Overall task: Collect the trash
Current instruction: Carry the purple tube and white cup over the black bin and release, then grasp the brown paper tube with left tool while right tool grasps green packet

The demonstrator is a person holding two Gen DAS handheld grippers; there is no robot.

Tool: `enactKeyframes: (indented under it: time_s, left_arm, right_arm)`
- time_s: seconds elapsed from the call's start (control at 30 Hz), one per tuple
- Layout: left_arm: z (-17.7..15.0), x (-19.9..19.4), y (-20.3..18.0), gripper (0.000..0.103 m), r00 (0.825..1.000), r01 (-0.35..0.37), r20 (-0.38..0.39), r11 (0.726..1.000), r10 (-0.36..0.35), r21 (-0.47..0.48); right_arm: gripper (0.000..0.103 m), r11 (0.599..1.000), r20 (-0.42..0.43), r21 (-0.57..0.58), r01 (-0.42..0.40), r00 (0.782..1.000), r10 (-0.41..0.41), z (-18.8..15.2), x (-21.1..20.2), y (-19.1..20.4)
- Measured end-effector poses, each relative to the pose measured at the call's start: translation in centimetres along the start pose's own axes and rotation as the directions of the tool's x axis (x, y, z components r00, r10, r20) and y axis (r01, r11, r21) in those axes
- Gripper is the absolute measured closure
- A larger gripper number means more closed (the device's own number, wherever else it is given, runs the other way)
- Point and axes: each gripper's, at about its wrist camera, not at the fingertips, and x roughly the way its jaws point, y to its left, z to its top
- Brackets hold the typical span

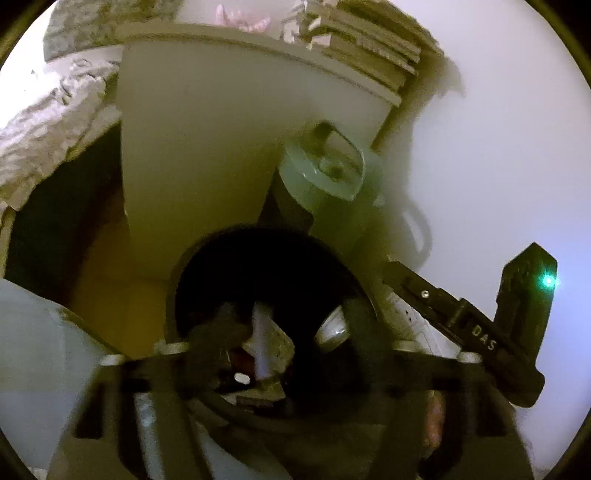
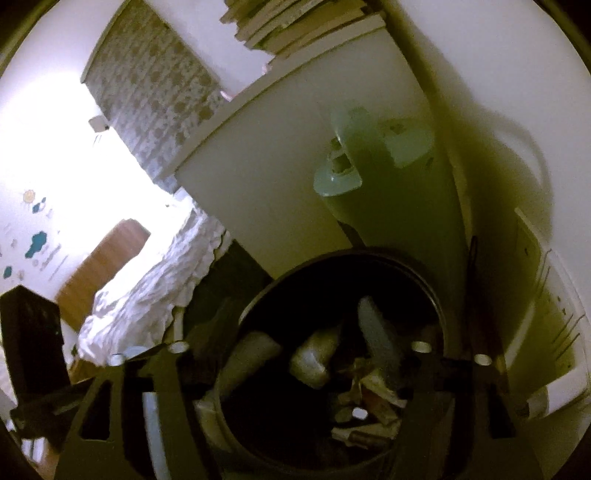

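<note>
i'm over the bin with both tools. nearest in the left wrist view, my left gripper [image 1: 291, 354] has its jaws apart, and between them i see crumpled scraps [image 1: 267, 343] that look to lie down in the bin rather than in my grip; blur keeps me from being sure they are free of the fingers. the right gripper [image 1: 517, 325] shows at the right edge of that view as a dark body with a green light, close beside the bin's rim.

in the right wrist view the right gripper [image 2: 299, 373] also has its jaws apart with nothing between them, hanging just above the mouth of the round dark trash bin [image 2: 255, 299]. inside it lie the trash: pale rolled or bottle-like pieces [image 2: 314, 360] toward the middle and a heap of torn paper bits [image 2: 369, 402] toward the near right of the rim.

beyond the bin stands a pale green cylinder [image 2: 373, 206] with a handle on top, against a white cabinet [image 2: 258, 177]. books [image 2: 295, 26] are stacked on the cabinet's top edge. farther left are a rumpled white bed [image 2: 155, 284] and a patterned curtain [image 2: 155, 81].

i judge this to be the drop-off step, about finished: the trash is in the bin, both tools empty. the next move calls for lifting both clear of the rim without knocking it or the cylinder, then turning to look for any remaining litter.
</note>
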Motion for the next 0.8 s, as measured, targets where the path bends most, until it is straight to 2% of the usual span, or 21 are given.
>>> enactKeyframes:
  time_s: [0.2,0.4,0.57,0.7,0.8]
  left_arm:
    - [0.1,-1.7,0.2,0.019,1.000,-0.012,0.021,1.000,0.013,-0.023]
    - [-0.5,-5.8,0.0,0.016,0.998,-0.008,0.060,0.999,0.010,-0.045]
    - [-2.6,-11.4,0.5,0.016,0.996,-0.006,0.085,0.999,0.010,-0.046]
    - [-5.3,-16.8,1.8,0.016,0.994,-0.037,0.098,0.999,0.039,-0.021]
    - [-8.2,-21.0,3.9,0.016,0.991,-0.113,0.078,0.994,0.111,0.012]
  right_arm:
    - [0.030,1.000,0.000,0.010,0.005,1.000,-0.005,0.1,-0.1,0.1]
    - [0.027,1.000,-0.003,0.002,0.010,1.000,-0.010,-0.3,-0.2,0.6]
    - [0.026,1.000,-0.017,-0.020,-0.005,1.000,0.005,-1.2,-0.4,1.6]
    - [0.025,0.997,-0.045,-0.060,-0.043,0.998,0.040,-2.3,-0.7,3.1]
    - [0.021,0.986,-0.093,-0.120,-0.117,0.990,0.106,-3.8,-1.3,5.4]
